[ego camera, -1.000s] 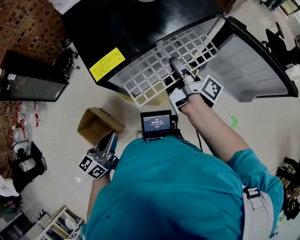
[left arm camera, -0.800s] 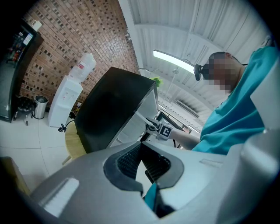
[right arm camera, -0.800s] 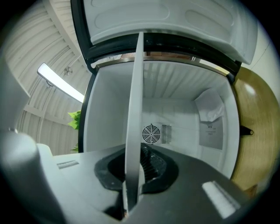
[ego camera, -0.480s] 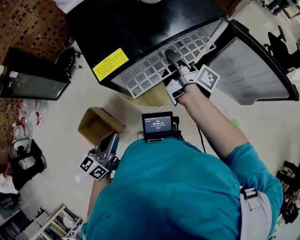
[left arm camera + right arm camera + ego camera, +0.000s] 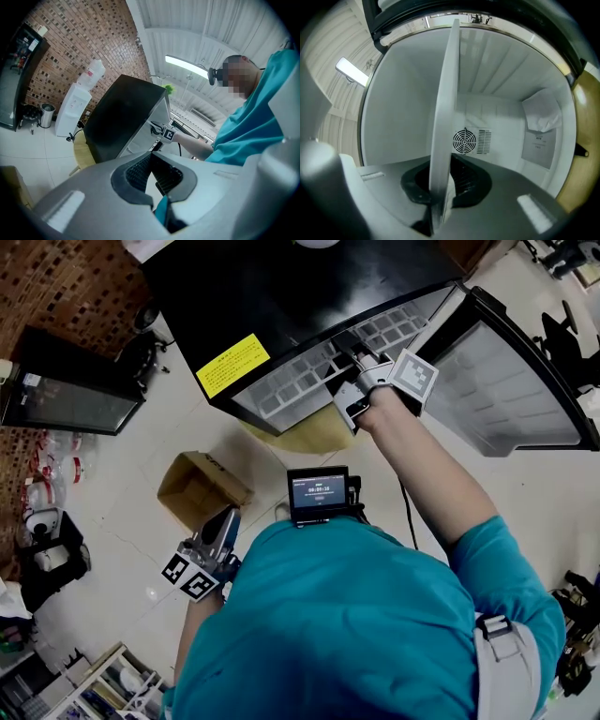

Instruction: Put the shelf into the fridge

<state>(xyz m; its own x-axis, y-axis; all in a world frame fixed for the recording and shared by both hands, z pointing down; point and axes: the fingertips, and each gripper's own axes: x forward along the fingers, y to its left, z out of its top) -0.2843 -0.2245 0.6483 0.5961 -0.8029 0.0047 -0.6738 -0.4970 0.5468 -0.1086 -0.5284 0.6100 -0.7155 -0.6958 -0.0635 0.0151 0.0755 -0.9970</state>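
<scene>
White grid shelf [image 5: 302, 374], clamped edge-on in the right gripper [image 5: 359, 359], lies mostly inside the black fridge [image 5: 281, 296] at 12 o'clock; insertion seems nearly complete, needing a level final push, while the left gripper [image 5: 223, 519] idles closed and empty at 7 o'clock.

The fridge [image 5: 281, 296] is black outside with a yellow label [image 5: 232, 365] and white inside; the shelf [image 5: 291, 381] is a white grid; teal shirt [image 5: 356, 634], brown cardboard box [image 5: 197, 488], red-brown brick wall [image 5: 66, 287], black-and-white checked marker cube [image 5: 412, 378]
</scene>
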